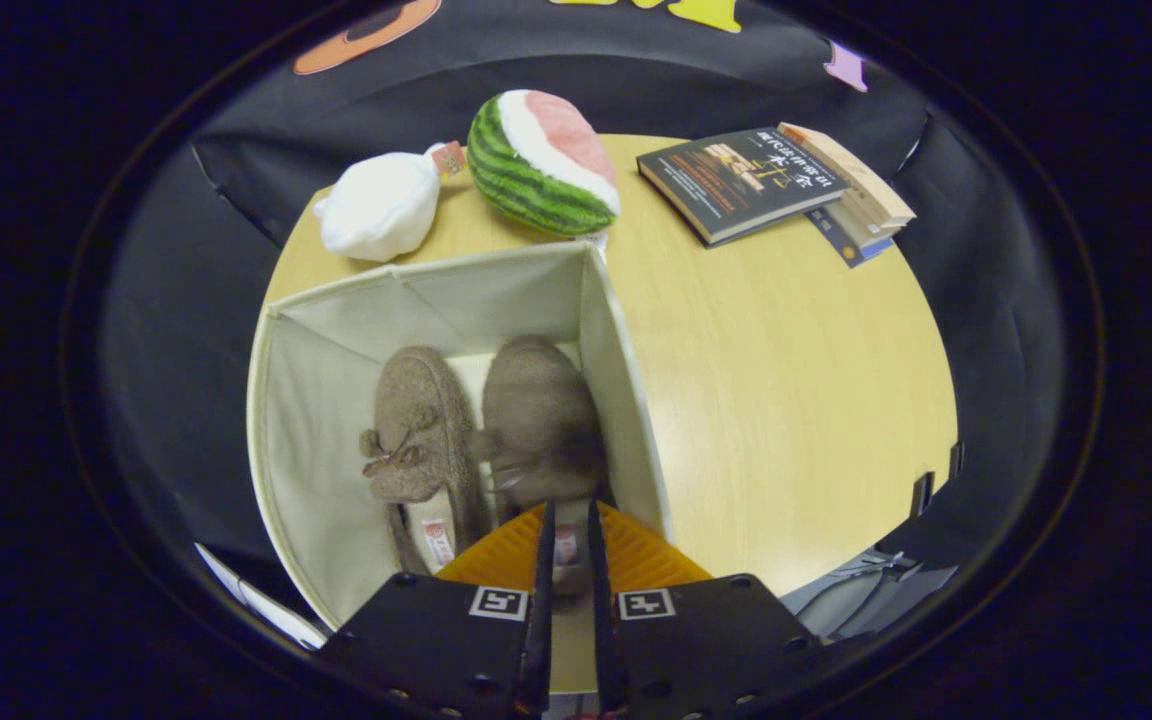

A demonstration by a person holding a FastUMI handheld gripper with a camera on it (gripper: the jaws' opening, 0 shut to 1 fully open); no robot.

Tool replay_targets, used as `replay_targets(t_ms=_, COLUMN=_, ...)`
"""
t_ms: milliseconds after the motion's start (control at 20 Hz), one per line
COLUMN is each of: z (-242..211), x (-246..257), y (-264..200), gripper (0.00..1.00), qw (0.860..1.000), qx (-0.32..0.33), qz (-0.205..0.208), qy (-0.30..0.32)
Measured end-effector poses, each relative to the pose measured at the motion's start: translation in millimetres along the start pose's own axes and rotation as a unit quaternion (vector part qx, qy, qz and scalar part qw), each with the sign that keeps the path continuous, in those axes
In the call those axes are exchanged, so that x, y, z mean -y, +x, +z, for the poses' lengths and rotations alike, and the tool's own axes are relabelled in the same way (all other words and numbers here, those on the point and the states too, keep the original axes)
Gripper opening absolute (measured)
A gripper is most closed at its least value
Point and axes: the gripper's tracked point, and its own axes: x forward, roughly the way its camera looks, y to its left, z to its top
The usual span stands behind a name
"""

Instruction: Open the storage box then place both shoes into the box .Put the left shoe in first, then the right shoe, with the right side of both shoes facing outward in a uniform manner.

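An open cream fabric storage box stands on the round wooden table, seen from above. Two brown fuzzy shoes lie inside it side by side, toes pointing away from me. The shoe with a bow rests in the middle of the box floor. The other shoe lies against the box's right wall, and its heel reaches back between my fingers. My gripper is over the near edge of the box, its fingers drawn close together and pressing on that heel.
Beyond the box lie a watermelon-slice plush and a white plush. A stack of books sits at the far right of the table. Bare tabletop spreads to the right of the box.
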Motion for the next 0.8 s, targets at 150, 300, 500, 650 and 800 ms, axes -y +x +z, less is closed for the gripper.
replay_targets(t_ms=150, z=2, x=1, y=-20, gripper=0.30, qw=1.000, qx=0.026, qz=0.016, qy=-0.007)
replay_targets(t_ms=300, z=9, x=15, y=-50, gripper=0.43, qw=0.997, qx=0.066, qz=0.022, qy=-0.012)
replay_targets(t_ms=500, z=22, x=51, y=-99, gripper=0.52, qw=0.991, qx=0.131, qz=0.024, qy=-0.005)
replay_targets(t_ms=650, z=25, x=86, y=-128, gripper=0.55, qw=0.985, qx=0.169, qz=0.026, qy=0.008)
replay_targets(t_ms=800, z=26, x=118, y=-157, gripper=0.67, qw=0.976, qx=0.214, qz=0.030, qy=0.007)
